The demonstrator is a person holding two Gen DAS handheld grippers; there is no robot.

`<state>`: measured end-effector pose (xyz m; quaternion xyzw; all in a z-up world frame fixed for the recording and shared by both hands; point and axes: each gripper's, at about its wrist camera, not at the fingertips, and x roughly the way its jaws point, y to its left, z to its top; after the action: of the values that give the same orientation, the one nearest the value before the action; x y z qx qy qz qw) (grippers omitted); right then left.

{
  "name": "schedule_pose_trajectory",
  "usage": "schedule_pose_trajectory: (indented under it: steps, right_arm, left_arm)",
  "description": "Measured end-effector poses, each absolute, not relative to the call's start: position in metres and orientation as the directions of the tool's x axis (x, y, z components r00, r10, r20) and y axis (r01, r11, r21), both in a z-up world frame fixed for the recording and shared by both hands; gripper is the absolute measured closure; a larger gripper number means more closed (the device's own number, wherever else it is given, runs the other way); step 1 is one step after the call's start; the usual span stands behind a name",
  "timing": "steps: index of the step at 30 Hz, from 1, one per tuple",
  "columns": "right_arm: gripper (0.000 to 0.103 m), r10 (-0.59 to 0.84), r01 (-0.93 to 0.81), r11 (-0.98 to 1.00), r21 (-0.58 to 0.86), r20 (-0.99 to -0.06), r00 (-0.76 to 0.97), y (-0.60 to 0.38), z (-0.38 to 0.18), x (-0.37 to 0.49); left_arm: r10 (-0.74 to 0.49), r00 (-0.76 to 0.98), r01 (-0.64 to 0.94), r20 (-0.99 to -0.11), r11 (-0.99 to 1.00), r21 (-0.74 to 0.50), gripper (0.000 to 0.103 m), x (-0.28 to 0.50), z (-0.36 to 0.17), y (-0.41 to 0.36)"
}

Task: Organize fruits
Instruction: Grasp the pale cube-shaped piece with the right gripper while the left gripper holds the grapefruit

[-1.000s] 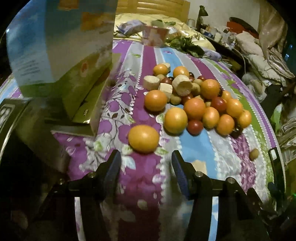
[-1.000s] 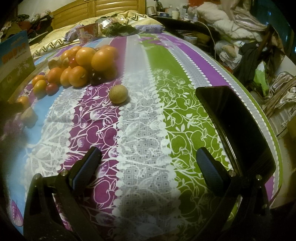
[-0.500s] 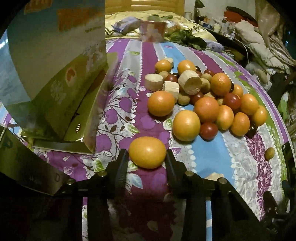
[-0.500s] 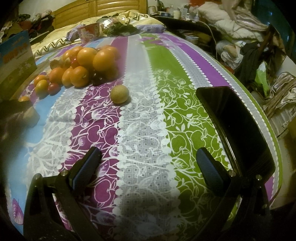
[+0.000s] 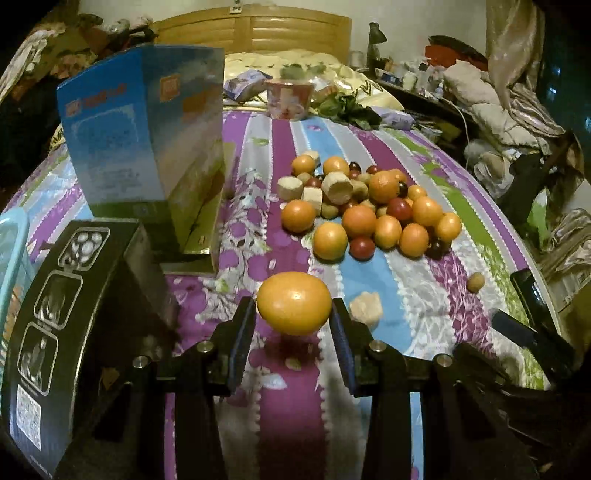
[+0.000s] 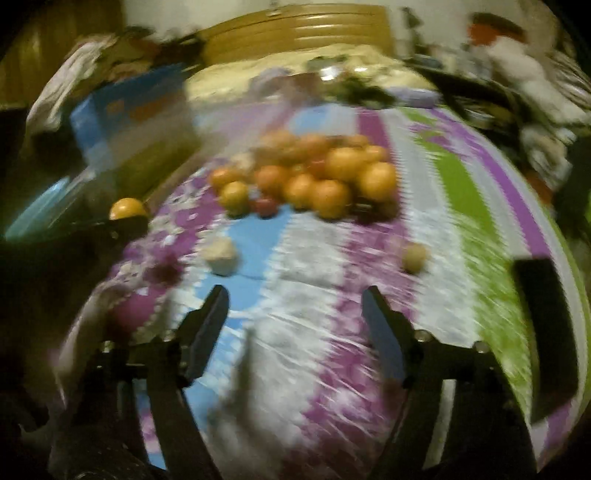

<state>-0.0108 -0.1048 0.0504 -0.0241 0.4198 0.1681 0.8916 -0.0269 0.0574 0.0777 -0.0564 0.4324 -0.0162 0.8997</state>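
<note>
Both jaws of the left gripper (image 5: 293, 319) press against the sides of a large orange (image 5: 294, 303), which sits squeezed between them and looks raised off the striped bedspread (image 5: 424, 314), its shadow falling on the purple band underneath. The right gripper (image 6: 295, 310) has its jaws spread wide with nothing between them, hanging over the blue and white stripes; its view is smeared by motion blur, so fine detail there is lost. The remaining fruit pile (image 5: 369, 210) lies farther along the spread, well apart from the held orange: oranges, small dark red fruits and pale cut chunks heaped together. A pale chunk (image 5: 365, 309) rests just beside the left gripper's right-hand finger, and a small brownish fruit (image 5: 475, 282) lies alone toward the green stripe. To the left of the held orange, a black box (image 5: 62, 332) stands close against the gripper, with a tall blue carton (image 5: 147, 136) behind it and the rim of a light blue basket (image 5: 14, 251) at the far left edge. A dark tablet-like slab (image 6: 546, 332) lies at the right edge of the bed. Beyond the pile, a pink printed cup (image 5: 290, 99) and leafy greens (image 5: 349, 109) sit near the wooden headboard (image 5: 251, 33).
</note>
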Motion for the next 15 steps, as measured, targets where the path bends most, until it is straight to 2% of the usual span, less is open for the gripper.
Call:
schedule_pose_trajectory:
  steps: [1,3,8,14,15]
  right_arm:
    - [0.042,0.292,-0.338,0.935,0.105,-0.768,0.570,-0.098,0.048,-0.003]
    - [0.046,0.315,-0.366,0.922,0.123,-0.788,0.529,-0.086,0.042,0.009]
    - [0.045,0.339,-0.449,0.888,0.100,-0.803,0.490,-0.056,0.040,0.022]
    - [0.046,0.309,-0.470,0.881,0.058,-0.823,0.477,-0.038,0.025,0.039]
    - [0.050,0.293,-0.467,0.883,0.042,-0.826,0.481,-0.037,0.024,0.041]
  left_arm:
    - [-0.077,0.620,-0.016,-0.781,0.994,-0.111,0.061,-0.029,0.074,0.057]
    - [-0.078,0.614,-0.016,-0.786,0.994,-0.111,0.061,-0.032,0.069,0.056]
    - [-0.082,0.607,-0.036,-0.790,0.991,-0.130,0.061,-0.037,0.065,0.057]
    - [-0.073,0.607,-0.041,-0.792,0.992,-0.123,0.061,-0.031,0.064,0.056]
    - [-0.071,0.605,-0.041,-0.793,0.992,-0.120,0.061,-0.029,0.063,0.056]
